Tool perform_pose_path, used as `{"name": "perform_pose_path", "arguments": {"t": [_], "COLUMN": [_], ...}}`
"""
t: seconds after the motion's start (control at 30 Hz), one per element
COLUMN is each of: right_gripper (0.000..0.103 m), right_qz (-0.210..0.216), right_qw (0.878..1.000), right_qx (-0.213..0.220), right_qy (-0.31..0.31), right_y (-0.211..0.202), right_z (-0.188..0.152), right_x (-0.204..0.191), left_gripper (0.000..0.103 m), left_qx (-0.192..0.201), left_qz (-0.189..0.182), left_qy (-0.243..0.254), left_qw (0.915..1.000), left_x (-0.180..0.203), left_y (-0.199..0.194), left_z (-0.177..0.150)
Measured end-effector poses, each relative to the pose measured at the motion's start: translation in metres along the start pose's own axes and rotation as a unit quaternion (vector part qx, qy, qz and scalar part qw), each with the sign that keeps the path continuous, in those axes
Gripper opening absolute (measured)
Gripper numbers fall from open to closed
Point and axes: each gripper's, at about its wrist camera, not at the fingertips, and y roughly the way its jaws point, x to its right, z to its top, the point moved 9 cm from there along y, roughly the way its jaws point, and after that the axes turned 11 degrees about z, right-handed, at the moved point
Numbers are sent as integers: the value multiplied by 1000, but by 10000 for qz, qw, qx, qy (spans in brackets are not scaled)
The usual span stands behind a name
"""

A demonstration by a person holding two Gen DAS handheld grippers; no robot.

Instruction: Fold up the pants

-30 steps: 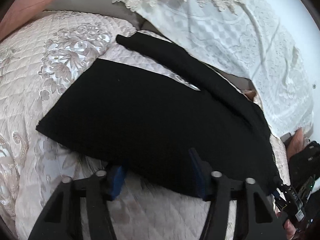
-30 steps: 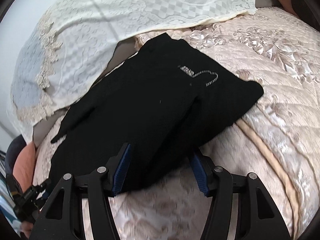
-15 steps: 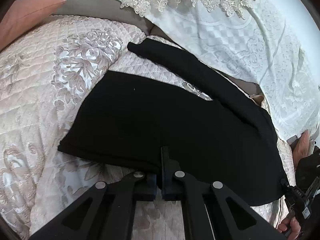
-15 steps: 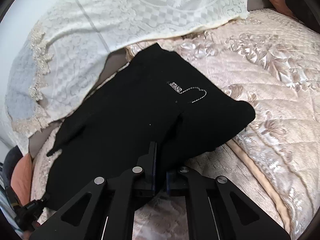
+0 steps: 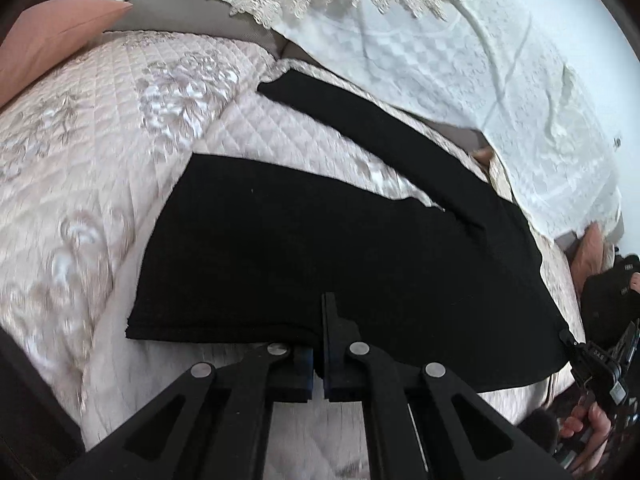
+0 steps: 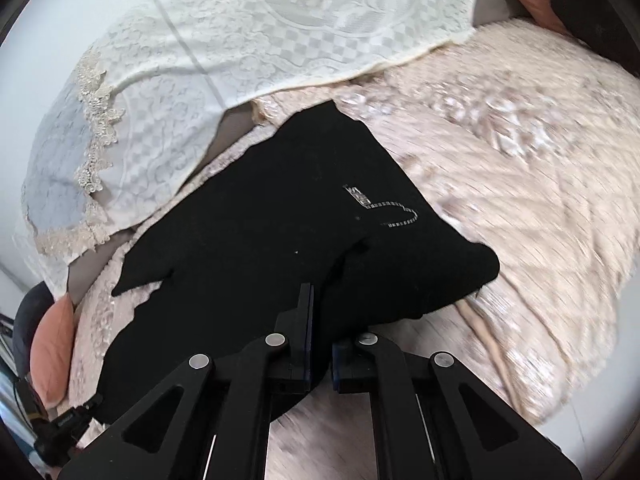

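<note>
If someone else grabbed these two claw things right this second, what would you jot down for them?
Left claw: shut on the near edge of the black pants.
Right claw: shut on the pants' near edge at the other end, by the silver logo.
Pants lie spread on the quilted bedspread, one leg angled off toward the lace cloth.
Done: both grips taken.
Left: probably lift the edge, fold it over, then tidy the stray leg.
</note>
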Motion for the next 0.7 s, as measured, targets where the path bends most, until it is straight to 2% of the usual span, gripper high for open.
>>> {"name": "perform_pose_path", "arguments": {"t": [0.2, 0.23, 0.3, 0.4, 0.5, 0.6, 0.63, 0.67, 0.7], "right_gripper": [7, 9, 19, 19, 19, 19, 20, 30, 34], "right_qz": [-101, -100, -178, -277, -157, -399, -567, -728, -847], "right_qw": [9989, 9987, 9991, 9988, 9968, 9966, 9961, 9951, 9940], "right_qx": [-294, -283, -128, 93, 1, -65, -70, -44, -4], "right_qy": [358, 413, 359, 405, 784, 713, 677, 672, 697], "right_y": [1, 0, -8, -20, -17, -20, -23, -27, -32], "right_z": [-26, -26, -21, -9, -9, -15, -17, -19, -20], "right_x": [30, 32, 31, 35, 43, 46, 50, 54, 58], "left_gripper": [4, 4, 4, 4, 9, 13, 14, 15, 17], "left_qx": [-142, -100, 7, -3, -76, -28, -1, 16, 12], "left_qz": [132, 153, 221, 208, 179, 206, 243, 279, 303], "left_qy": [230, 273, 389, 411, 307, 250, 241, 218, 197], "left_qw": [9995, 9995, 9990, 9989, 9993, 9995, 9994, 9994, 9993], "left_x": [1, 1, 3, 5, 2, -5, -9, -13, -16], "left_y": [8, 7, 4, 4, 5, -2, -4, -7, -9], "left_z": [-23, -23, -22, -22, -22, -23, -23, -23, -24]}}
